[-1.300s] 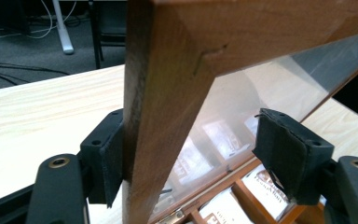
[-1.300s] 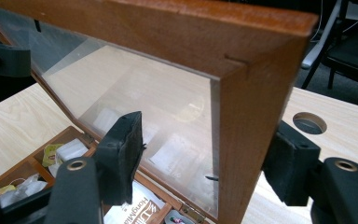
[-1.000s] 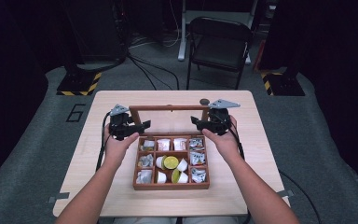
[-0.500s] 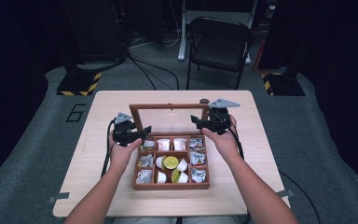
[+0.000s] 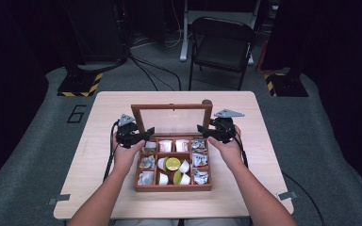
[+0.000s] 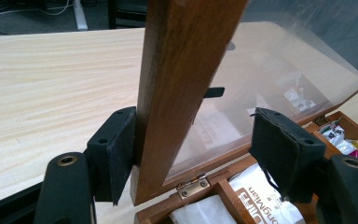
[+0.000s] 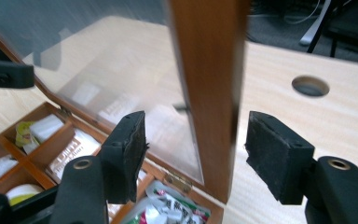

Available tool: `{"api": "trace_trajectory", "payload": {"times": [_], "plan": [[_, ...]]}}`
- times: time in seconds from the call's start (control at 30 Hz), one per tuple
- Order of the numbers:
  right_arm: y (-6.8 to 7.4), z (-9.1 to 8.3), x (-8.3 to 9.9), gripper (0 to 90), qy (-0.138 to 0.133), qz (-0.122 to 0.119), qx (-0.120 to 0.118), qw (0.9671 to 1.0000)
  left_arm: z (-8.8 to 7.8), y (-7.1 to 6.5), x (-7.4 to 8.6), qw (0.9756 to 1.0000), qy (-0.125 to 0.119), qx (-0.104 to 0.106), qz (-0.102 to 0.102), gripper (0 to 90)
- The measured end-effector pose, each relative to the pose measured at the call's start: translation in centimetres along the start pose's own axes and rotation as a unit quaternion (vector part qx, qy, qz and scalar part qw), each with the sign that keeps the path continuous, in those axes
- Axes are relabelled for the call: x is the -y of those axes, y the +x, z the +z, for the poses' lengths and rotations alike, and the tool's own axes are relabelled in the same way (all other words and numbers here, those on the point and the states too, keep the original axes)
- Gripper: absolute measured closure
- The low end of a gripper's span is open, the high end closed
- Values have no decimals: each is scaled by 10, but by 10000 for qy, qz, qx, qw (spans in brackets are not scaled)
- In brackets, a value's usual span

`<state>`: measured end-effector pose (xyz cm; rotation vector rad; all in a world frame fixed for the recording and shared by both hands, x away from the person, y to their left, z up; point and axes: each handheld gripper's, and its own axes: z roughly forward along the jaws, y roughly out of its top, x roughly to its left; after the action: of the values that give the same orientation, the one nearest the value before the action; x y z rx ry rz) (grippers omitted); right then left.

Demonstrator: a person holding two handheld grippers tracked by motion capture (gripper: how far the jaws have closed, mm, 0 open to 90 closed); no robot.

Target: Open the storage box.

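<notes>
Wooden and glass-paned, the lid (image 5: pixel 172 118) of the compartment box (image 5: pixel 173 187) is seen standing nearly upright on its rear hinges, near the middle of the table (image 5: pixel 99 108), with the open tray of sachets and small cups lying toward the person. Each side rail of the lid is straddled by one gripper: the left rail (image 6: pixel 177 88) runs up between the jaws of the left gripper (image 6: pixel 200 154), and the right rail (image 7: pixel 209 93) between those of the right gripper (image 7: pixel 196 156). In the left gripper view, one pad is seen against the outer face of the rail while the other stands clear over the glass, so nothing is clamped. In the right gripper view, both pads are seen apart from the wood, though these jaws have just been closing around it. Both hands are equally near. The rails' long axis is close to vertical, and the hinge line runs across between the grippers, so any swing of the lid is judged to turn about that line.
</notes>
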<state>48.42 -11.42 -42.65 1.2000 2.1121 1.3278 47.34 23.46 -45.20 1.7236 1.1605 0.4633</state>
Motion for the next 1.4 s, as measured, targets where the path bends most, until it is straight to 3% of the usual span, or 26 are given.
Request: {"api": "trace_trajectory", "payload": {"times": [0.23, 0.4, 0.5, 0.93, 1.1, 1.4], "plan": [[-16, 6, 13, 441, -58, 259, -236, 9994, 1, 0, 0, 10000, -28, -42, -15, 320], [-16, 10, 13, 443, -138, 297, -365, 9988, 2, 1, 0, 10000, -34, -48, -35, 320], [-15, 14, 12, 438, -184, 295, -407, 9986, 3, 4, 0, 10000, -7, 52, -68, 318], [-9, 25, 10, 451, -72, 148, -198, 9997, 8, 6, 2, 9999, 7, -3, -117, 340], [-10, 29, 9, 452, -85, 282, -153, 9995, 13, 3, 2, 9998, 30, -134, 123, 323], [-15, 34, 6, 485, -64, 296, -148, 9994, 17, 12, 1, 9995, -25, -144, -295, 387]]}}
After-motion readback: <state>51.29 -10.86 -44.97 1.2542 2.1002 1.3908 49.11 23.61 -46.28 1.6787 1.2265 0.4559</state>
